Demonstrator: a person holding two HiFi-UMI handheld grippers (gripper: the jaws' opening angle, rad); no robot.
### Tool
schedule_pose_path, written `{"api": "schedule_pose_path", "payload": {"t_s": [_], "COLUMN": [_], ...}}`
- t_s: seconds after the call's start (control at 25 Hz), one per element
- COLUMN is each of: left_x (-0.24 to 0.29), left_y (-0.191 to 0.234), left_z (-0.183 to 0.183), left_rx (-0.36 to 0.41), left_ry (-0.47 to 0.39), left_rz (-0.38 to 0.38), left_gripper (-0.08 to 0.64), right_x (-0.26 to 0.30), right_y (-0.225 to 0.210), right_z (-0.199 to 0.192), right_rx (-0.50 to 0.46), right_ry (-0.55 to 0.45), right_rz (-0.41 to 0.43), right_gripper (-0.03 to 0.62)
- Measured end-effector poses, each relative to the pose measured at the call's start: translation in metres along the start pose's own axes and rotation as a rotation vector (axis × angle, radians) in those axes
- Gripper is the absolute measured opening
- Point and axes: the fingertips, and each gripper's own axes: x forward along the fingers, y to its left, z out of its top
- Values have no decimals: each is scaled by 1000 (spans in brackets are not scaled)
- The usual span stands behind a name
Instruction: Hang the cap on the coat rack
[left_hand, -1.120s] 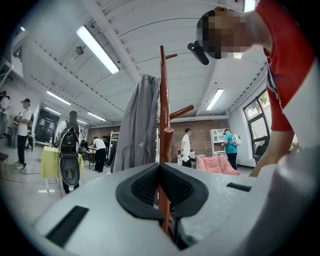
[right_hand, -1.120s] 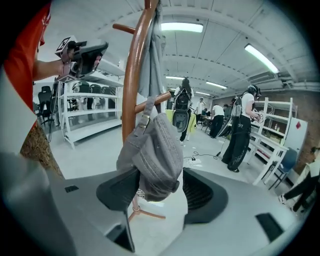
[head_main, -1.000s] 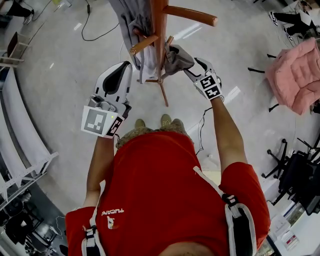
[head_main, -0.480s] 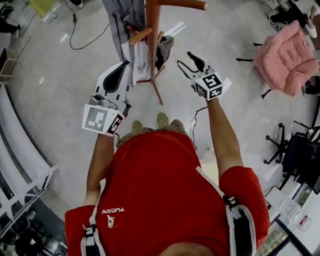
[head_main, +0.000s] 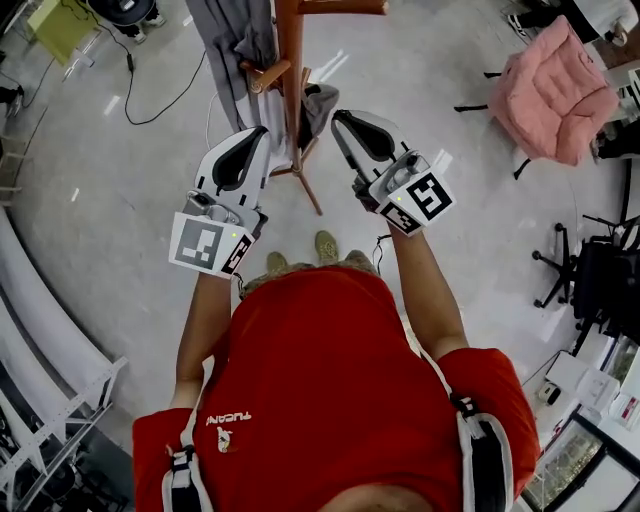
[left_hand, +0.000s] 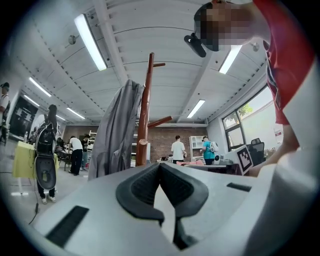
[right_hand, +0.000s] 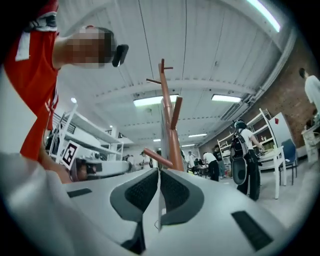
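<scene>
The dark grey cap (head_main: 318, 100) hangs on a low peg of the wooden coat rack (head_main: 290, 60), right of its pole. My right gripper (head_main: 338, 118) is just below and right of the cap, clear of it; its jaws are closing with nothing between them, and in the right gripper view (right_hand: 159, 171) the pads meet in front of the rack (right_hand: 172, 135). My left gripper (head_main: 258, 132) is shut and empty, left of the pole. In the left gripper view its tips (left_hand: 159, 165) point up at the rack (left_hand: 145, 110).
A grey garment (head_main: 235, 50) hangs on the rack's left side (left_hand: 117, 130). A pink cushioned chair (head_main: 555, 90) stands at the right, black office chairs (head_main: 600, 290) further down. Cables (head_main: 150, 95) lie on the floor. People stand in the background.
My right gripper let go of the cap, drew back toward the person and brought its jaws together. The cap stays on the peg. The left gripper has hardly moved.
</scene>
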Motion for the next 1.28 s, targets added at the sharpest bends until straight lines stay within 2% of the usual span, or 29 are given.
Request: {"api": "schedule_pose_path", "payload": {"t_s": [0.08, 0.2, 0.44, 1.28], "left_x": [2, 3, 6, 12], "left_y": [-5, -12, -21, -25], "left_z": [6, 14, 19, 26], "left_rx": [4, 4, 0, 2], "left_ry": [-9, -23, -43, -55], "left_rz": [-28, -65, -107, -119], "left_gripper": [9, 9, 9, 9], "right_x": [0, 4, 3, 5], "right_y": [17, 37, 50, 51], "right_z": [17, 33, 50, 39], "right_rx": [17, -6, -9, -24], "right_ry": [-48, -72, -115, -63], "right_rz": [16, 46, 65, 90], "right_gripper": [31, 26, 24, 23]}}
